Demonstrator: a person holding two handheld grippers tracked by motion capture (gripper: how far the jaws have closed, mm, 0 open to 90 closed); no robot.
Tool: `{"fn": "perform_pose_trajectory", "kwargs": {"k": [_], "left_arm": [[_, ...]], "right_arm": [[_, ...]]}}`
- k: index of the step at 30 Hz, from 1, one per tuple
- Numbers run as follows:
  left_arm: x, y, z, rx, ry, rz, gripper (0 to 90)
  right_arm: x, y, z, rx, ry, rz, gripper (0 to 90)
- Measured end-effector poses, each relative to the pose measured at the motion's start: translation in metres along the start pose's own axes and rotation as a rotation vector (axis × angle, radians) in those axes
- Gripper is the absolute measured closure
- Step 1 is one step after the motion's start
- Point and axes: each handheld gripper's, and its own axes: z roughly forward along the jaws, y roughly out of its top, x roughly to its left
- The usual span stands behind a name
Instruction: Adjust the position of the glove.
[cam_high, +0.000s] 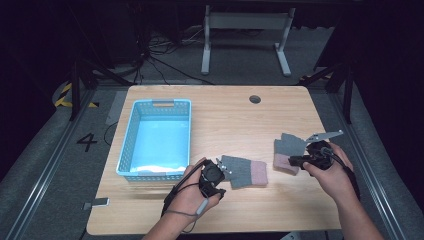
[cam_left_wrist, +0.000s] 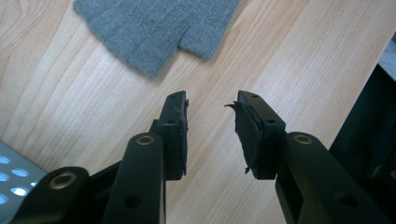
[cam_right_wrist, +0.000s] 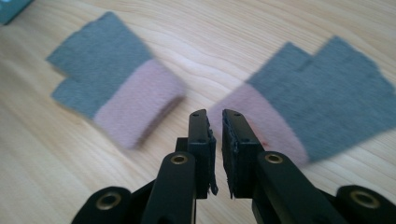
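Note:
Two grey fingerless gloves with pink cuffs lie flat on the wooden table. The left glove (cam_high: 245, 171) (cam_right_wrist: 112, 93) has its grey finger end (cam_left_wrist: 154, 28) just ahead of my left gripper (cam_high: 226, 172) (cam_left_wrist: 210, 100), whose jaws stand open with bare wood between them. The right glove (cam_high: 289, 149) (cam_right_wrist: 327, 98) lies with its pink cuff right at the tips of my right gripper (cam_high: 294, 161) (cam_right_wrist: 215, 114). Those jaws are shut to a thin slit and I see nothing held in them.
A light blue perforated basket (cam_high: 127, 145) (cam_left_wrist: 9, 172) (cam_right_wrist: 11, 7) stands at the table's left, close to my left hand. A round cable hole (cam_high: 255, 99) sits near the far edge. A white desk frame (cam_high: 245, 20) stands on the floor beyond.

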Motion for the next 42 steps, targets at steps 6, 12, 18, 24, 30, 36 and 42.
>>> {"fn": "perform_pose_trajectory", "kwargs": {"k": [6,12,18,24,30,36,42], "left_arm": [[0.001,0.0,0.0,-0.007,0.003,-0.008,63.6],[0.002,-0.001,-0.002,-0.013,0.009,-0.012,62.0],[0.003,-0.002,-0.001,-0.015,0.013,-0.014,61.0],[0.004,-0.003,-0.001,-0.014,0.011,-0.02,60.2],[0.004,-0.003,-0.001,-0.018,0.01,-0.019,59.7],[0.006,-0.003,-0.003,-0.03,0.012,-0.029,59.2],[0.008,-0.001,-0.005,-0.037,0.012,-0.025,58.9]], "right_arm": [[0.029,0.006,0.02,0.013,0.101,-0.09,82.9],[0.05,0.014,0.043,0.028,0.158,-0.15,82.9],[0.071,0.024,0.069,0.044,0.18,-0.209,82.6],[0.084,0.023,0.088,0.078,0.188,-0.247,82.6],[0.085,0.019,0.097,0.133,0.187,-0.27,86.0],[0.086,0.014,0.094,0.169,0.185,-0.273,88.5],[0.089,0.003,0.085,0.203,0.193,-0.278,88.8]]}}
